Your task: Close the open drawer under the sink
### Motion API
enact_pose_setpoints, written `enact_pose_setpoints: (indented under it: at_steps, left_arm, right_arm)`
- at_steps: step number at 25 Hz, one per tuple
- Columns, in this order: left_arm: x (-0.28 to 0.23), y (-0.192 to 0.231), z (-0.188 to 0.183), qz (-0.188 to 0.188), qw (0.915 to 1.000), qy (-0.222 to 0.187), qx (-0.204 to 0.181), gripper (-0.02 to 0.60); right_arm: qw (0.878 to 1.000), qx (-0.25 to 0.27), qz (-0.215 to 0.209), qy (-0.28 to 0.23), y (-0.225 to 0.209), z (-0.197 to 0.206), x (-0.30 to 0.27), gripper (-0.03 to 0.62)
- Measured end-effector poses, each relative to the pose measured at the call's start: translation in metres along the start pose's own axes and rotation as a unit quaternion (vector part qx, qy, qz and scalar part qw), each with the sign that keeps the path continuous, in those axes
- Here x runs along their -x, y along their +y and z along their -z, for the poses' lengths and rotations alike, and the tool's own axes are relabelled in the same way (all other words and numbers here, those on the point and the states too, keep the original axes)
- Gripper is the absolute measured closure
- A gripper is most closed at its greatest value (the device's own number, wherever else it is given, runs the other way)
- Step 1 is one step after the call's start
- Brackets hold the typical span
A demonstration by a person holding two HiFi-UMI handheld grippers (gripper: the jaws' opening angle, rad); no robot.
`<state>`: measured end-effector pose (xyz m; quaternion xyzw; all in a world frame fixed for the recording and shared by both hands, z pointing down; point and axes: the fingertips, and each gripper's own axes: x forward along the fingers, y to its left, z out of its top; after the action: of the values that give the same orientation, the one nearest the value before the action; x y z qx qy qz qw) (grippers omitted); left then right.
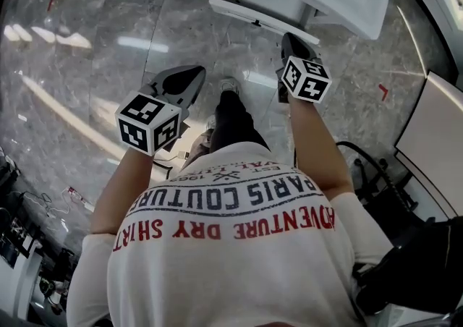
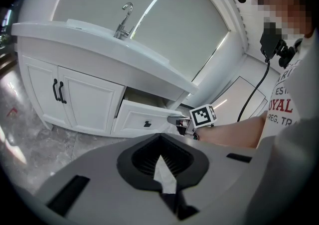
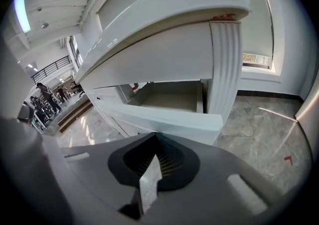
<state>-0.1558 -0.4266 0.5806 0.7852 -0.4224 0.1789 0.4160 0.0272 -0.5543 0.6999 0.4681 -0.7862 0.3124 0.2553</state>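
**Drawer ajar beneath the sink**

Paint, smooth and white, covers the drawer, a shallow rectangular box pulled out of the curved white vanity. A small dark knob sits on its flat front. Glossy grey marble floor lies below. Our right gripper, jaws pressed together with nothing between them, sits just before the drawer's front edge, toward its right end. We cannot tell whether it touches. Our left gripper, jaws likewise closed and empty, hangs farther back, to the drawer's left.
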Motion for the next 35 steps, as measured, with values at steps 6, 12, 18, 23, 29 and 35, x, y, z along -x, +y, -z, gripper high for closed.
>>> enact_pose_setpoints:
  at_steps: [6,12,18,23,29,35]
  left_arm:
    - [-0.005,0.012,-0.006,-0.004,0.9999,0.002,0.009,0.581]
    - [-0.013,0.018,-0.004,-0.008,0.9998,0.009,0.016,0.581]
    - [-0.015,0.017,-0.003,-0.012,0.9996,0.007,0.024,0.581]
    - [-0.009,0.022,-0.001,-0.02,0.9994,0.007,0.026,0.581]
    - [0.001,0.022,0.009,-0.024,0.9993,0.008,0.026,0.581]
    - [0.018,0.005,0.009,-0.014,0.9999,-0.001,0.011,0.581]
  right_arm:
    - [1.0,-0.009,0.006,-0.011,-0.008,-0.024,-0.019,0.592]
    - [1.0,-0.017,0.01,-0.02,-0.018,-0.044,-0.038,0.594]
    - [0.999,-0.013,0.015,-0.026,-0.029,-0.061,-0.049,0.593]
    - [0.999,-0.009,0.021,-0.031,-0.031,-0.065,-0.054,0.593]
    - [0.999,0.034,0.009,-0.018,-0.03,-0.062,-0.052,0.592]
    - [0.999,0.021,-0.032,-0.015,-0.015,-0.059,-0.017,0.592]
